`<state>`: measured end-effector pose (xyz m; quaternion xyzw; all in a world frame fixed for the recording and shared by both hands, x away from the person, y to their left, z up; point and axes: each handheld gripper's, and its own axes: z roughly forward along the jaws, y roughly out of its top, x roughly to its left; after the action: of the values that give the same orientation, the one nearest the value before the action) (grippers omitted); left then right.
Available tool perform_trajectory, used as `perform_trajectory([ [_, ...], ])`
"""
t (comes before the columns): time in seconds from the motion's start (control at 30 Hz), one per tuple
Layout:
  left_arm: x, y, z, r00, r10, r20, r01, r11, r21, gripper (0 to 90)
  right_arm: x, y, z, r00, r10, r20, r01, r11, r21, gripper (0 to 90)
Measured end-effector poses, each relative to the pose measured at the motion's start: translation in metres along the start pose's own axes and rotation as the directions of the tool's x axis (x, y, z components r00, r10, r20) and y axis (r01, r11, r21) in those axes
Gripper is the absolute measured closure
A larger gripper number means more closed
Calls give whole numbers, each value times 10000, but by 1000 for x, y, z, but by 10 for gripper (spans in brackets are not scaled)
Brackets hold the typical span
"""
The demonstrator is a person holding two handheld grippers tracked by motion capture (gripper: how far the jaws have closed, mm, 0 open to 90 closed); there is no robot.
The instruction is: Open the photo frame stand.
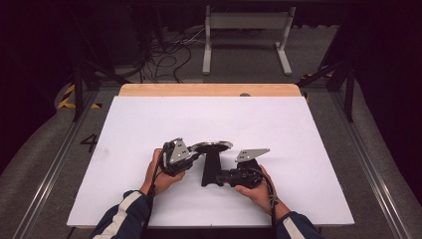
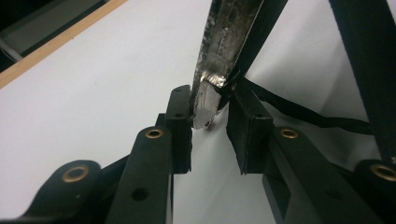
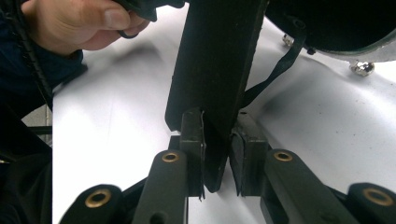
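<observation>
A small metal pan (image 1: pixel 214 146) with a long black handle (image 1: pixel 211 169) sits at the middle of the white table (image 1: pixel 149 124), handle toward the person. My left gripper (image 1: pixel 199 152) comes in from the left and is shut on the pan's rim (image 2: pixel 210 88), the silvery edge wedged between its pads. A thin black hanging strap (image 2: pixel 299 112) runs past the right pad. From the right, my right gripper (image 1: pixel 217 178) is shut on the handle (image 3: pixel 215 60) near its end, both pads pressing its sides. The person's other hand (image 3: pixel 84 23) appears in the right gripper view.
The table's wooden far edge (image 1: pixel 209 89) borders the white surface. Beyond it on the floor stand a white metal frame (image 1: pixel 246 30) and loose cables (image 1: pixel 164 55). Metal rails (image 1: pixel 50 169) run along both sides of the table.
</observation>
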<state>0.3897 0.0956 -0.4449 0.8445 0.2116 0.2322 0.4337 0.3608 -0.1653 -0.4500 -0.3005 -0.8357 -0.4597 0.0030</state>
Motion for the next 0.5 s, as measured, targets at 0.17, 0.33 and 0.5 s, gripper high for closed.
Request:
perform_trajectory([
  [0.17, -1, 0, 1, 9998, -37, -177, 38, 10000, 75, 710, 0, 0, 1, 10000, 19, 22, -19, 10000, 8, 770],
  [0.33, -3, 0, 3, 9986, 125, -520, -113, 9996, 241, 708, 1, -1, 4, 9998, -88, 204, 85, 9998, 157, 775],
  [0.5, -6, 0, 5, 9967, 33, -811, -13, 9997, 244, 698, 0, -1, 4, 9995, -52, 297, 49, 9999, 104, 774],
])
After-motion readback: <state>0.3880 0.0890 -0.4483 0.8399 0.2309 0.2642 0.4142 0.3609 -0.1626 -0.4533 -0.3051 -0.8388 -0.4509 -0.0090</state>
